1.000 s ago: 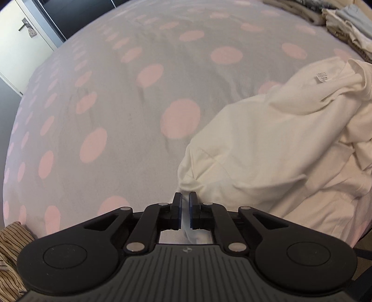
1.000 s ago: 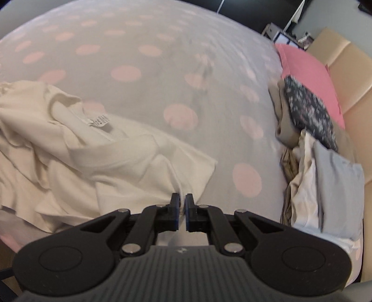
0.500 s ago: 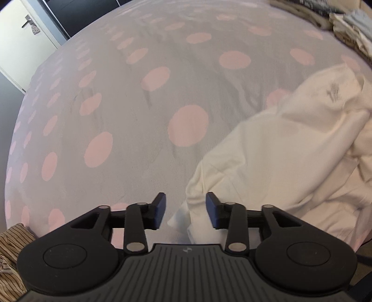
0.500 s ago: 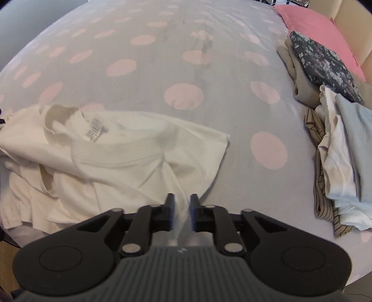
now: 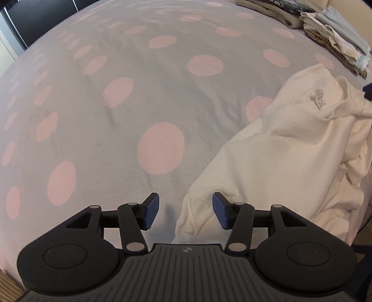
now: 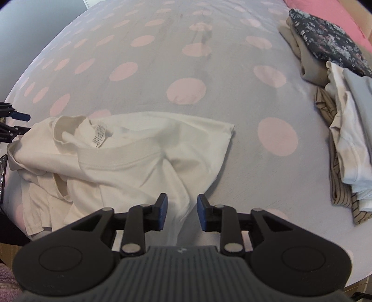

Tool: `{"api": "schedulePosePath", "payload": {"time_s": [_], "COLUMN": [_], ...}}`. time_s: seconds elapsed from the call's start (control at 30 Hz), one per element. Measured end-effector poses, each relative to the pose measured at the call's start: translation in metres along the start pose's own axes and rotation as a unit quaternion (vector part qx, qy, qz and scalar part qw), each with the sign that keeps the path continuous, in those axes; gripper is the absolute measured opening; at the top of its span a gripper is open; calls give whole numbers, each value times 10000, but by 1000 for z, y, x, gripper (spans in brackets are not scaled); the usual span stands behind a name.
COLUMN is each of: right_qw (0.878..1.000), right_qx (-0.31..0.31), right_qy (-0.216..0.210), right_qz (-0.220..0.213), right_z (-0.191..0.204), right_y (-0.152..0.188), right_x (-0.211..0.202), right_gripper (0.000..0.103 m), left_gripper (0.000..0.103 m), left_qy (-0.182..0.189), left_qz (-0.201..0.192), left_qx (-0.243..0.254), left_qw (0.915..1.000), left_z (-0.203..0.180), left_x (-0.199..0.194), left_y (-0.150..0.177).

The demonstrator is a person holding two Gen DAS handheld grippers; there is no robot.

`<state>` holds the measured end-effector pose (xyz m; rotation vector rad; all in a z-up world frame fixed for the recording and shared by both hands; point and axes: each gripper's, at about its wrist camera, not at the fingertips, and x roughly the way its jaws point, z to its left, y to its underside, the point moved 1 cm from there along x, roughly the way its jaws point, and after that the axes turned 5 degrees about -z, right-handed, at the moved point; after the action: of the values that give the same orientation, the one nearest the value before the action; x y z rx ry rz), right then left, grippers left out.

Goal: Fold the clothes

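Observation:
A cream-white T-shirt (image 5: 286, 158) lies crumpled near the front edge of the bed, its neck label (image 5: 320, 98) facing up. In the right wrist view the same T-shirt (image 6: 130, 158) spreads left of centre with its label (image 6: 99, 134) showing. My left gripper (image 5: 184, 212) is open, and the shirt's left corner lies loose on the bed between its fingers. My right gripper (image 6: 181, 212) is open too, over a fold of the shirt's right side. The left gripper's fingertips (image 6: 16, 115) show at the far left of the right wrist view.
The bed is covered by a grey sheet with pink dots (image 5: 160, 148). Folded clothes are stacked at the far right: a dark floral piece (image 6: 325, 39) on beige, and a grey and white pile (image 6: 348, 130) over striped fabric. A pink pillow (image 6: 330, 14) lies behind.
Both grippers were shut on the shirt's edges a second ago; they have opened and let go. The shirt has settled on the bed and both grippers have drawn back a little.

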<state>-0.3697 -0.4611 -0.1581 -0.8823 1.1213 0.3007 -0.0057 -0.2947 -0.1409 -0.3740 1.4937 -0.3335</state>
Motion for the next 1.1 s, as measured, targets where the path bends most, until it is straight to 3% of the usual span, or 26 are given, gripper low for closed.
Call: {"api": "schedulePosePath", "payload": {"time_s": [0.2,0.37,0.43,0.47,0.5,0.57,0.6,0.77,0.93,1.0,1.1], "right_qw": [9984,9957,9942,9940,9945,9960,9966,9971,9907,9880,9892], "right_qx": [268,466,566,582,547,446,427,465,633,553,184], "right_qy": [-388,-660,-769,-795,-771,-695,-661,-561,-1039,-1281,-1319], "right_qz": [316,449,487,479,440,344,263,-217,-607,-663,-611], "right_z": [-8,-10,-11,-11,-10,-8,-7,-8,-10,-5,13], "right_y": [5,13,15,16,17,18,18,16,17,18,23], "right_x": [18,23,24,23,21,16,14,-7,-29,-35,-38], "right_gripper": [33,33,29,15,10,5,5,4,4,4,4], "left_gripper": [44,34,29,25,19,13,9,8,8,8,8], "left_qy": [506,681,538,455,364,180,88,-32,-2,10,27], "left_qz": [221,439,378,326,291,235,203,-76,-409,-543,-743], "left_qx": [-473,-805,-565,-388,-262,-66,-4,-144,-293,-352,-441], "left_qw": [9974,9935,9962,9977,9986,9995,9998,9999,9987,9979,9963], "left_z": [9,6,-4,-10,-15,-24,-27,-32,-38,-41,-44], "left_x": [17,30,30,27,24,17,13,-19,-52,-65,-84], "left_y": [-3,3,3,1,0,-2,-2,5,18,23,31]}}
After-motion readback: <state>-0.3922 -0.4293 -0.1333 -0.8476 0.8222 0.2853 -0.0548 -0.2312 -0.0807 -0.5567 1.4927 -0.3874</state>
